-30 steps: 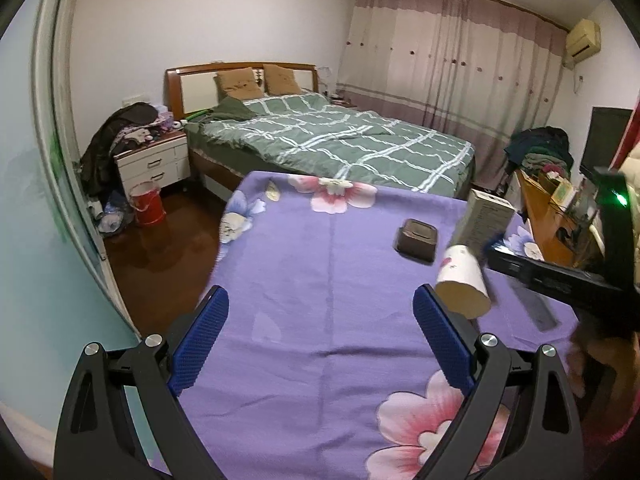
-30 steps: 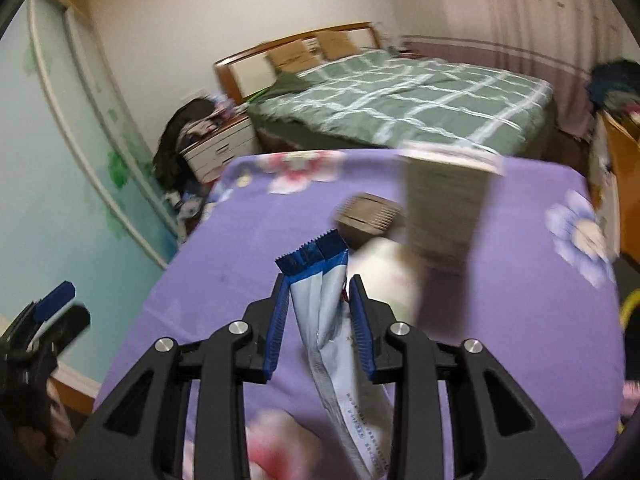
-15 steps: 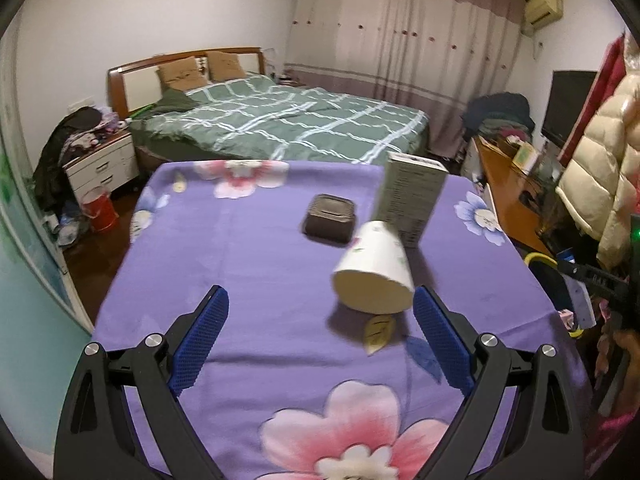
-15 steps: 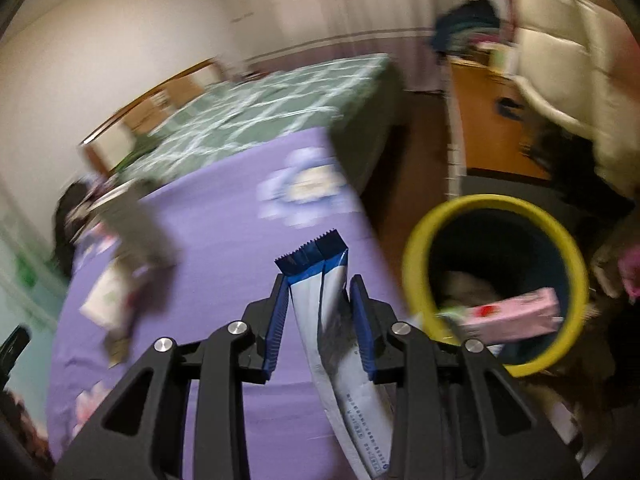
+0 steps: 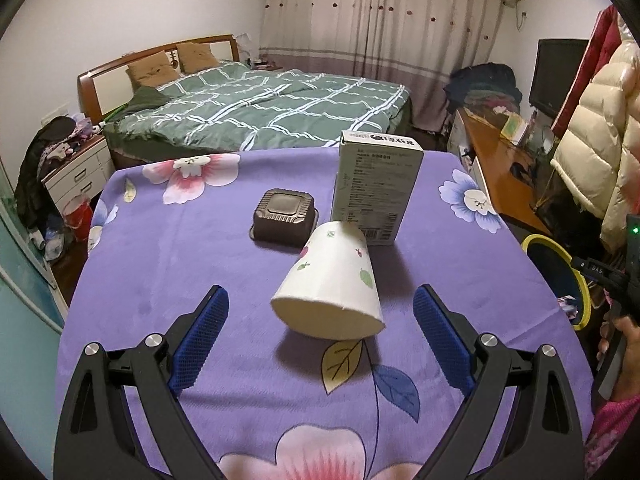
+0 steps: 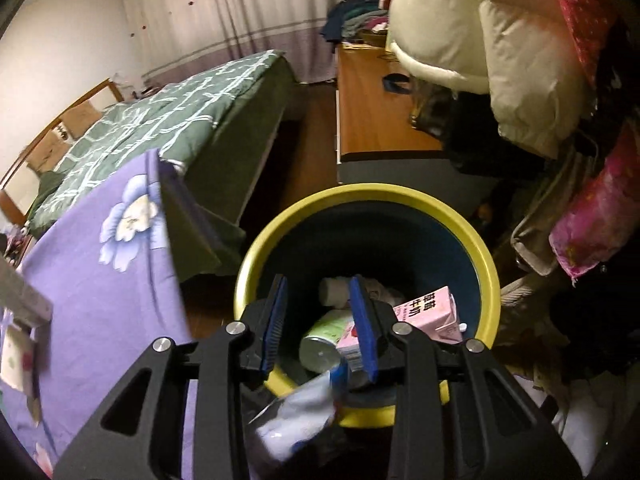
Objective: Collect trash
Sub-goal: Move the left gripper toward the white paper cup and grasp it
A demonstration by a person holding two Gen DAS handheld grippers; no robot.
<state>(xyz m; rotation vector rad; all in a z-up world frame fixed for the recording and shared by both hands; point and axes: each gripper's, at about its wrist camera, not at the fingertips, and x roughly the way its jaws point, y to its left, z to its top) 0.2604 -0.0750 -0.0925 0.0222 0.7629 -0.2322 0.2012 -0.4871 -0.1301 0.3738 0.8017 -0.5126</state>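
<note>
While the right gripper (image 6: pixel 318 322) points steeply down over the bin (image 6: pixel 490 264), its blue fingers (image 6: pixel 362 328) stand a little apart with nothing clamped between them, and the blue-and-white wrapper (image 6: pixel 298 416) shows blurred below them, near the bin's front rim, loose from the pads as far as can be told. The bin is dark inside with a yellow rim and stands on the floor just beside the table (image 6: pixel 92 264); in it lie a pink carton (image 6: pixel 430 314), a green-and-white can (image 6: pixel 326 338) and a white roll (image 6: pixel 334 290). The left gripper (image 5: pixel 320 340) is held level and low over the near half of the table, aimed toward the bed (image 5: pixel 260 116), its fingers (image 5: pixel 200 336) spread wide with nothing in them. Between and just ahead of those fingers a paper cup (image 5: pixel 334 284) lies on its side on the purple flowered cloth (image 5: pixel 160 264), mouth toward the camera. Behind the cup stands an upright box (image 5: pixel 376 184), and beside the box sits a brown square container (image 5: pixel 284 216). At the right edge of the left view the bin's yellow rim (image 5: pixel 582 300) shows past the table's corner, with the hand (image 5: pixel 624 344) that holds the right gripper above it.
</note>
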